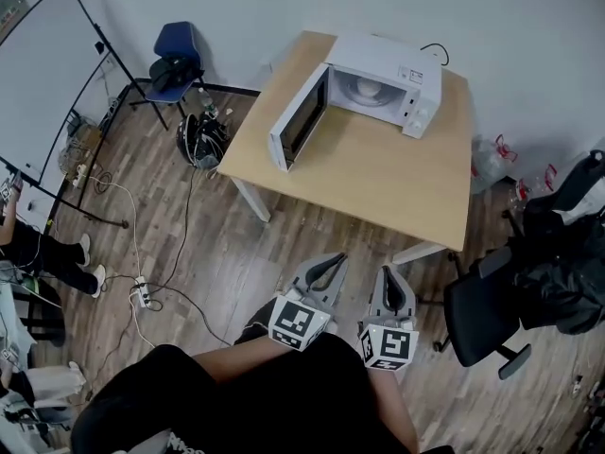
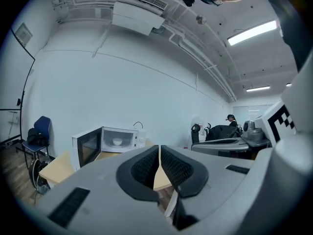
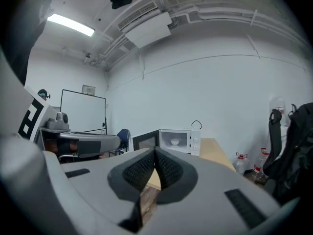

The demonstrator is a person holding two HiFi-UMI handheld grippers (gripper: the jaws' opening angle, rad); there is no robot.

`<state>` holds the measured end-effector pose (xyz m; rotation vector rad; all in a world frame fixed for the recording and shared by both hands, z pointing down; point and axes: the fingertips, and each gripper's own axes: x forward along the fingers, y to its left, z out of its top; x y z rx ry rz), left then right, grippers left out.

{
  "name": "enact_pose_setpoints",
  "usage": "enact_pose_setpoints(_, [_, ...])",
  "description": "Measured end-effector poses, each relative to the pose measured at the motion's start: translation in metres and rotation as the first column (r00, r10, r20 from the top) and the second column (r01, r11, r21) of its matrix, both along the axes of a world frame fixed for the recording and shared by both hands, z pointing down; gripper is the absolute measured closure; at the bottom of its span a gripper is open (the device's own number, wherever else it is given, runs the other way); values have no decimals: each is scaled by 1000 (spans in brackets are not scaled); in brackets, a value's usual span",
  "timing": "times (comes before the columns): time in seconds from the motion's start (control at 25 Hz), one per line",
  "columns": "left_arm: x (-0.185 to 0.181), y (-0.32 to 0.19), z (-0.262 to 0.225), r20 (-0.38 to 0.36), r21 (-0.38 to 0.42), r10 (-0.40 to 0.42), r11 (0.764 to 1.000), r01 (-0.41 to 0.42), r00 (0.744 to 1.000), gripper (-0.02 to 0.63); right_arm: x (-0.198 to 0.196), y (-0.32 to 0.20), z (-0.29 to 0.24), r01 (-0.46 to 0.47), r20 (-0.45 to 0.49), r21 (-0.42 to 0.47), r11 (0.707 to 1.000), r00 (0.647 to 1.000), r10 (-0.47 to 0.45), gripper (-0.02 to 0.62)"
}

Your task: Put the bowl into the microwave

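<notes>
The white microwave (image 1: 416,81) stands at the far side of the wooden table (image 1: 378,178), its door (image 1: 298,119) swung wide open to the left. A small white bowl (image 1: 367,87) sits inside the cavity; the same bowl (image 2: 117,141) shows in the left gripper view, and the bowl (image 3: 174,142) in the right gripper view too. My left gripper (image 1: 333,258) and right gripper (image 1: 389,272) are held close to my body, well short of the table's near edge. The left gripper (image 2: 159,148) is shut with nothing between its pads. The right gripper (image 3: 154,152) is also shut and empty.
A black office chair (image 1: 487,315) stands right of me by the table corner. A blue chair (image 1: 175,60) and a dark bag (image 1: 201,140) lie left of the table. Cables and a power strip (image 1: 142,296) run over the wooden floor. A whiteboard (image 1: 38,74) stands far left.
</notes>
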<state>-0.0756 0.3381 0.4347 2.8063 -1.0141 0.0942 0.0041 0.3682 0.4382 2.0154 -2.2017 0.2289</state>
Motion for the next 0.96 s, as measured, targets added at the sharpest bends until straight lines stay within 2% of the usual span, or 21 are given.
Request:
enact_pose_setpoints(0.16, [-8,0,-6,-1,22,31,999,-31,1000,583,-10,-3,-9,-24,-20,11,1000,1000,24,535])
enact_pose_setpoints(0.56, [-70,-29,-18,-13,21,20,1000,-19,1000,583,-68,-26,-21,-33,-59,6,999,998,34,535])
enact_pose_setpoints(0.96, [-86,-39,-15,-33,24,95,995,-95,995,583,-93,-43,-18,-79,-81,0,997,994,78,535])
